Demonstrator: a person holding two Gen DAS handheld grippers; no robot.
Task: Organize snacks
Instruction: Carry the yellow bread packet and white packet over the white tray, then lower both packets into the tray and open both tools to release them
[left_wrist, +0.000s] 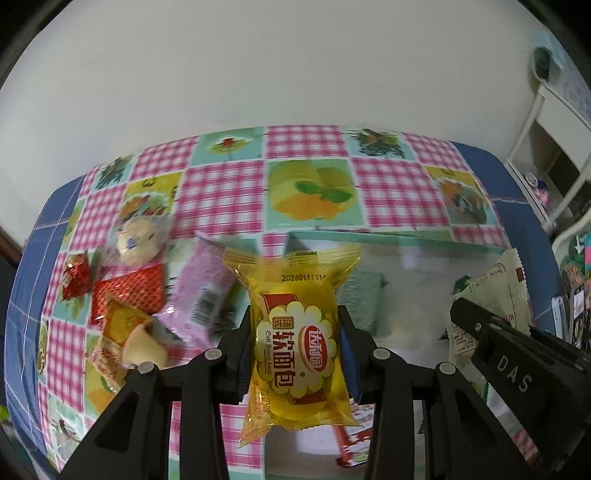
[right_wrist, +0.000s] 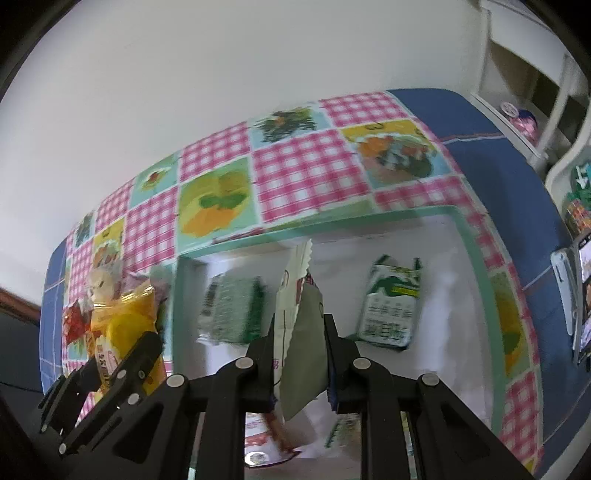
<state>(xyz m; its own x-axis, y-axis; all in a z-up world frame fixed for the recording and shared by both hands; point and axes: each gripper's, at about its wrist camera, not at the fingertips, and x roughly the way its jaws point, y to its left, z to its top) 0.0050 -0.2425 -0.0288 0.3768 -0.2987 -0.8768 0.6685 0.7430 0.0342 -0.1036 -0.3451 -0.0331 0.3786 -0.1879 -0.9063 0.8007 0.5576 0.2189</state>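
Covering the table (left_wrist: 306, 177), a glossy oilcloth of pink gingham squares and fruit-print panels runs back to a plain white wall (left_wrist: 295, 62), its edges trimmed in blue.

On it sits a shallow white box (right_wrist: 476, 258) with a mint-green rim, rectangular and open-topped. Inside lie two green-and-white snack packets — one (right_wrist: 391, 306) standing nearly upright toward the right, one (right_wrist: 232, 310) blurred at the left.

The left gripper (left_wrist: 295, 332) angles steeply downward, its black jaws clamped on the sides of a yellow bread packet (left_wrist: 295, 325) held above the cloth at the box's near left edge. The packet's long axis runs away from the camera, the crimped, date-stamped seal pointing toward the wall, the film clear and shiny over a round loaf.

The right gripper (right_wrist: 299, 350), likewise tipped downward, is clenched on a pale flat sachet (right_wrist: 299, 332) over the box's interior; the sachet stands on edge, long axis up the frame, its zigzag-cut end toward the wall.

Left of the box, a loose heap of snacks rests on the cloth: a pink packet (left_wrist: 201, 291) with a barcode, a red foil packet (left_wrist: 129, 291), a cream-coloured round cake (left_wrist: 138, 240) in clear wrap, an orange wrapped sweet (left_wrist: 122, 321) and a small red foil candy (left_wrist: 75, 277).
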